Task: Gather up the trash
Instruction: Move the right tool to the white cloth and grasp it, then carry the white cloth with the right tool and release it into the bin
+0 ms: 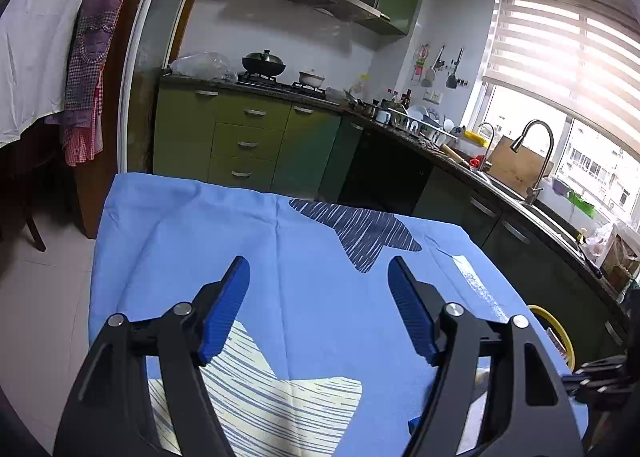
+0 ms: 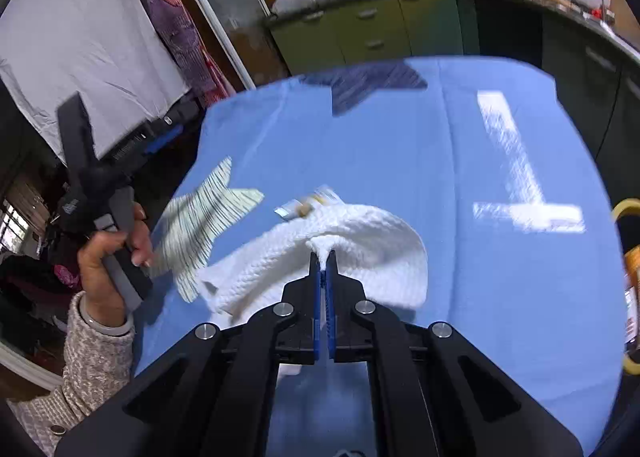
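A crumpled white paper towel (image 2: 360,249) lies on the blue tablecloth (image 2: 400,137). My right gripper (image 2: 324,255) is shut on a pinched fold of it. Just beyond the towel sits a small wrapper with a brown crumb (image 2: 308,207). In the left wrist view my left gripper (image 1: 320,277) stands open over the blue tablecloth (image 1: 320,337), nothing between its blue pads. The same gripper shows at the left of the right wrist view, held in a person's hand (image 2: 108,253) beside the table edge.
A yellow-rimmed container (image 1: 554,331) stands by the table's right edge, also seen as a yellow rim (image 2: 626,209). Green kitchen cabinets (image 1: 248,137) and a cluttered counter with a sink faucet (image 1: 536,153) lie beyond the table. A white sheet (image 2: 72,57) hangs at left.
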Motion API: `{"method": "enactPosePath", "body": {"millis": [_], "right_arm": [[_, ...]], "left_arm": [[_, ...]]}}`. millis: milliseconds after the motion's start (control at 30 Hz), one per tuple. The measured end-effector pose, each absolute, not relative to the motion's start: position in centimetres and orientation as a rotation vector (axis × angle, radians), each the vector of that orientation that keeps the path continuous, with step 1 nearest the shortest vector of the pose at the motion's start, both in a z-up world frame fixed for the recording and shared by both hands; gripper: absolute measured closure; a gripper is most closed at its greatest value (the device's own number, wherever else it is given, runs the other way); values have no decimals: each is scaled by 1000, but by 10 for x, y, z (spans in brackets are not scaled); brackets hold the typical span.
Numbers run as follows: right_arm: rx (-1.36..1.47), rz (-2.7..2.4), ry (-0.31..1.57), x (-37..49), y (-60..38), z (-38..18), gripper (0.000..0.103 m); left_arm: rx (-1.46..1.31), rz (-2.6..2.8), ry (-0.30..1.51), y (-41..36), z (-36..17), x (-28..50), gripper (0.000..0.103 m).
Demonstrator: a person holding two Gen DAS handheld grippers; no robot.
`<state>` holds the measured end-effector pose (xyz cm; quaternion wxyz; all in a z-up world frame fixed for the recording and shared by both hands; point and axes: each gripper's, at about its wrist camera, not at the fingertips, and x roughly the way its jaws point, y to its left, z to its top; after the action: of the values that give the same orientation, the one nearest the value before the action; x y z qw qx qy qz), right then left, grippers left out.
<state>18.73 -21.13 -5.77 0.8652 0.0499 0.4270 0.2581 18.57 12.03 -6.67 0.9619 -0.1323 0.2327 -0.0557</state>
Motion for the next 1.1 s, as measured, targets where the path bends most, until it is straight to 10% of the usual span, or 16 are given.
{"method": "enactPosePath", "body": {"millis": [767, 1100], "right_arm": [[-23, 326, 505, 136, -312, 145, 100], [-13, 34, 638, 170, -431, 138, 100]], "left_arm": [[-167, -106, 495, 103, -69, 187, 35], [-124, -123, 516, 92, -72, 190, 34]]}}
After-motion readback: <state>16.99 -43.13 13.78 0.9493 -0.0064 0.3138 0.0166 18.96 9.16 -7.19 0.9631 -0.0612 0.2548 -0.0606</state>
